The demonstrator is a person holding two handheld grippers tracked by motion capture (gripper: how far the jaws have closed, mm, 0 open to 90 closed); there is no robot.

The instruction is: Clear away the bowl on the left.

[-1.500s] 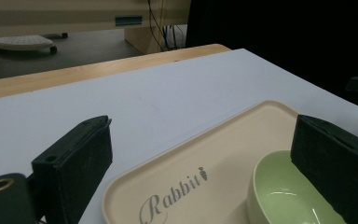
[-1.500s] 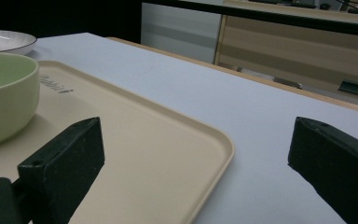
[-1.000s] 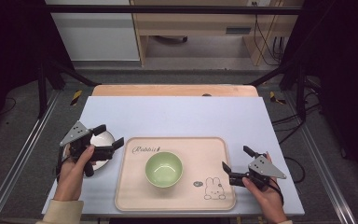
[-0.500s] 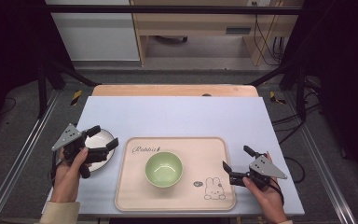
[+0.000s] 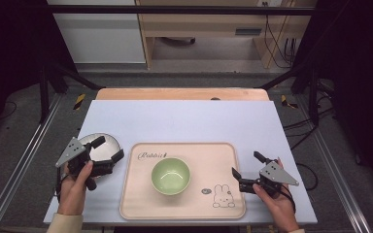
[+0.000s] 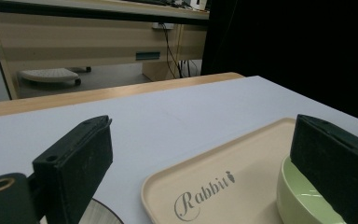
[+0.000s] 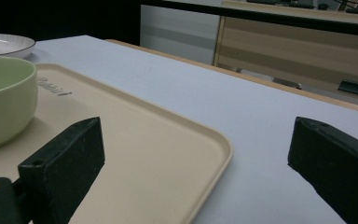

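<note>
A pale green bowl (image 5: 170, 175) stands in the middle of a beige tray (image 5: 141, 204) printed with "Rabbit" and a rabbit drawing. Left of the tray lies a white plate (image 5: 108, 143). My left gripper (image 5: 109, 148) hovers open over the plate's near right edge, its jaws pointing toward the tray. From the left gripper view, the left gripper (image 6: 200, 154) spans the tray corner (image 6: 242, 154), the bowl (image 6: 298, 205) and a sliver of plate (image 6: 98, 215). My right gripper (image 5: 246, 164) is open just off the tray's right edge. The right gripper (image 7: 198, 154) faces the tray (image 7: 144, 140), bowl (image 7: 4, 102) and plate (image 7: 2, 43).
The light blue table top (image 5: 184, 121) stretches bare behind the tray, with a wooden strip (image 5: 179, 93) along its far edge. Beyond it are a wooden desk (image 5: 213, 24) and cables on the floor. Metal rails (image 5: 24, 160) flank the table.
My left gripper has shifted a little to the left and nearer the person over the plate. The right gripper, bowl and tray have not moved.
</note>
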